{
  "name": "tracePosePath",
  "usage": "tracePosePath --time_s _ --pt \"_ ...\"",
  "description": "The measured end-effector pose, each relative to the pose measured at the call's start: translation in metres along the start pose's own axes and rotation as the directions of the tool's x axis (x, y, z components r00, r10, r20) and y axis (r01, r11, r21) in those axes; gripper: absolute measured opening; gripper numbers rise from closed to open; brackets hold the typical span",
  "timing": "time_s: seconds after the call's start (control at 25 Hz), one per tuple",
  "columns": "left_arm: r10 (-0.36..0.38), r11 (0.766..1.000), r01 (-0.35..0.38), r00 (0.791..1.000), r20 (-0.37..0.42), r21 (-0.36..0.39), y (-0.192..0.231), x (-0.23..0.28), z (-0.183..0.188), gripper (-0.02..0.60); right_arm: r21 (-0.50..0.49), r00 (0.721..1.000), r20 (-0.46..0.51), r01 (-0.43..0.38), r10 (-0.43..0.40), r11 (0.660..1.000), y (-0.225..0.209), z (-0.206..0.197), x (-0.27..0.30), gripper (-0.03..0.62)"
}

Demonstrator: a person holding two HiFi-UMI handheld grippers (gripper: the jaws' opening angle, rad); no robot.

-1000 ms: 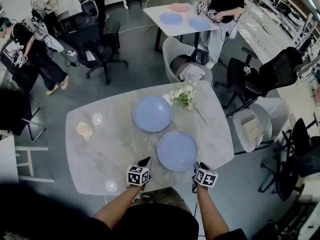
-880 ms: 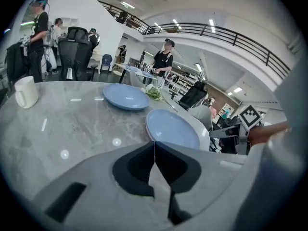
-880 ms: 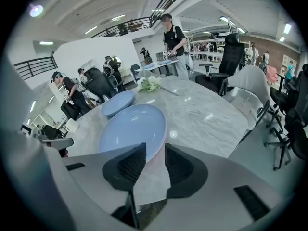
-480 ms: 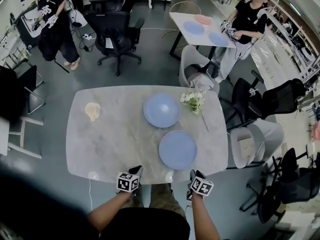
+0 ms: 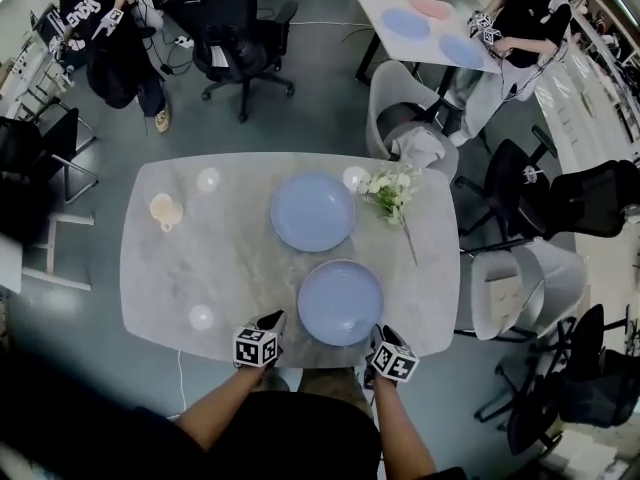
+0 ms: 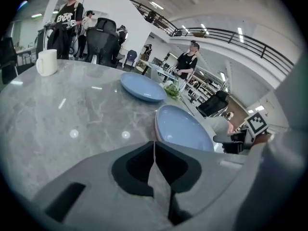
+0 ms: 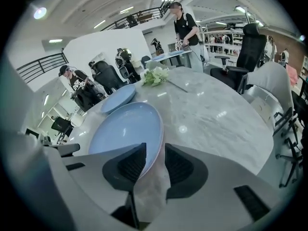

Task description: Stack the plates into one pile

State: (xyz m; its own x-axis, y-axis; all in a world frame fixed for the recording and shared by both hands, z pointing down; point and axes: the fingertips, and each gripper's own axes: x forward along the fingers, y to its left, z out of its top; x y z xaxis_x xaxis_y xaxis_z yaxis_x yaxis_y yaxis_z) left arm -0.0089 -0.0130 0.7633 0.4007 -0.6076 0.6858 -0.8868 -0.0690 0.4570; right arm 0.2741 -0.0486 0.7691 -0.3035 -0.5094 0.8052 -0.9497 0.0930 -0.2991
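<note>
Two plates, near plate (image 5: 340,302) and far plate (image 5: 312,211), lie apart, not stacked yet; left gripper (image 5: 272,319) is closed and empty, right gripper (image 5: 378,334) open a little.

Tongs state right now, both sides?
Left tongs: shut, empty.
Right tongs: open, the near plate rim shows in the gap, not clamped.

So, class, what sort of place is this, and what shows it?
Probably an open-plan lab or office for recording tasks: black office chairs, a second table with plates where another person works, and a railed upper gallery.
</note>
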Motion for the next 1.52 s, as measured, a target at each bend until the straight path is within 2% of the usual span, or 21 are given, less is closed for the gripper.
tracePosePath --time_s 0.28,0.48,0.6,0.8,0.96,1.08,1.28,1.4,1.52 --pt "0.050 0.999 -0.049 0.997 -0.057 0.022 -0.009 0.036 0.007 0.023 0.000 0.997 -0.056 -0.052 0.052 0.999 -0.012 0.014 0.027 0.106" --pt "0.101 0.994 -0.104 0.990 -0.095 -0.028 -0.009 0.050 0.002 0.046 -0.024 0.989 -0.096 -0.112 0.109 0.993 -0.009 0.014 0.040 0.080" --pt "0.158 0.986 -0.162 0.984 -0.085 -0.047 -0.003 0.055 0.007 0.046 -0.017 0.985 -0.103 -0.144 0.142 0.989 -0.008 0.016 0.044 0.079" --pt "0.193 0.978 -0.193 0.981 -0.005 -0.076 -0.003 0.048 0.015 0.046 -0.003 0.981 -0.118 -0.152 0.151 0.988 -0.007 0.013 0.044 0.079" --pt "0.147 0.986 -0.143 0.988 0.043 -0.090 -0.018 0.049 0.020 0.048 0.001 0.984 -0.114 -0.140 0.139 0.990 -0.010 0.014 0.045 0.078" --pt "0.117 0.992 -0.118 0.993 -0.009 -0.052 -0.024 0.058 0.014 0.083 0.005 0.986 -0.113 -0.125 0.125 0.992 -0.010 0.014 0.047 0.075" --pt "0.115 0.992 -0.119 0.991 -0.075 -0.045 -0.021 0.064 0.005 0.077 0.036 0.985 -0.111 -0.127 0.131 0.991 -0.010 0.010 0.047 0.064" --pt "0.088 0.992 -0.097 0.991 -0.105 -0.082 -0.023 0.067 0.006 0.071 0.060 0.988 -0.103 -0.111 0.117 0.992 -0.013 0.011 0.046 0.060" --pt "0.066 0.990 -0.081 0.990 -0.122 -0.118 -0.021 0.063 0.006 0.064 0.152 0.990 -0.069 -0.107 0.119 0.983 -0.011 0.011 0.043 0.049"
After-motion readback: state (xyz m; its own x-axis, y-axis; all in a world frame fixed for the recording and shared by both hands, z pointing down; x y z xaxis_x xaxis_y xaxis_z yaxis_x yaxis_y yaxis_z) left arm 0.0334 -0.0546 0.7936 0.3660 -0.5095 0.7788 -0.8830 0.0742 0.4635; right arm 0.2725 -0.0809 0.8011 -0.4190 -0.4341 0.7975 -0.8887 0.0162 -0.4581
